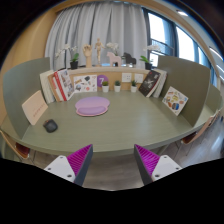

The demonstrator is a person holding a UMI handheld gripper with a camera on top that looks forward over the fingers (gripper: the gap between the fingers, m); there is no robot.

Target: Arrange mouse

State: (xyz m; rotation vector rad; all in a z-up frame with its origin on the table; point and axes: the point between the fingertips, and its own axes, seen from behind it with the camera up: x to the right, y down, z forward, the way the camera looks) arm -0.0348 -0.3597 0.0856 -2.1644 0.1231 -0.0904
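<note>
A small dark mouse lies on the olive-green round table, far to the left and well beyond my fingers. A pink round mat lies near the table's middle, further back. My gripper is open and empty, hovering near the table's front edge, its magenta pads spread wide apart with nothing between them.
Books and picture cards stand along the table's back rim, with more at the right. Small potted plants stand at the back. Green bench backs surround the table. Curtains and windows are behind.
</note>
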